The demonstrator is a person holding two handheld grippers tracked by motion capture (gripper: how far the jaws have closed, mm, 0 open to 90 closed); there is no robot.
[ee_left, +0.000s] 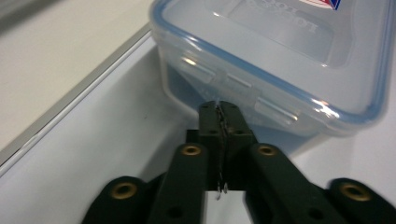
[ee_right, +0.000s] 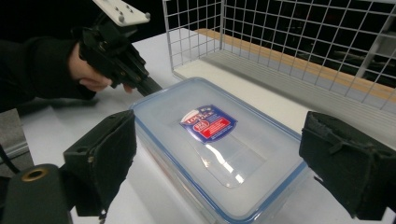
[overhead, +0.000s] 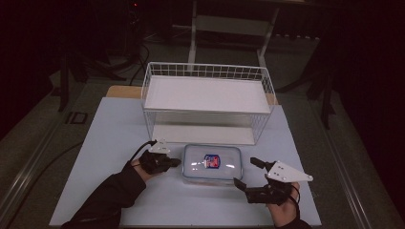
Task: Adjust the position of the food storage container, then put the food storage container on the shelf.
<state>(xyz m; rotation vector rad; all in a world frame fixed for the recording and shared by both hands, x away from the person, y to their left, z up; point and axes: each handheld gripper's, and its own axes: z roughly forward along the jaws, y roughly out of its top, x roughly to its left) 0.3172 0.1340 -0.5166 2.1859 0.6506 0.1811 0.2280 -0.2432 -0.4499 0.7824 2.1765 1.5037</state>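
A clear plastic container [overhead: 212,163] with a blue-sealed lid and a red-and-blue label lies flat on the white table top [overhead: 114,138]. My left gripper [overhead: 175,162] is shut, and its tips [ee_left: 219,108] meet the lower edge of the side latch [ee_left: 229,84] at the container's left end. The frames do not show whether the latch edge is pinched. My right gripper [overhead: 247,173] stands wide open at the container's right front corner. In the right gripper view its two pads [ee_right: 105,158] flank the lid [ee_right: 219,140] without touching it, and the left gripper [ee_right: 148,87] rests against the far end.
A white wire rack [overhead: 205,95] with two solid shelves stands right behind the container, its open front facing me. A wooden strip [overhead: 123,91] shows behind the table top. Dark floor, cables and table legs [overhead: 193,33] lie beyond.
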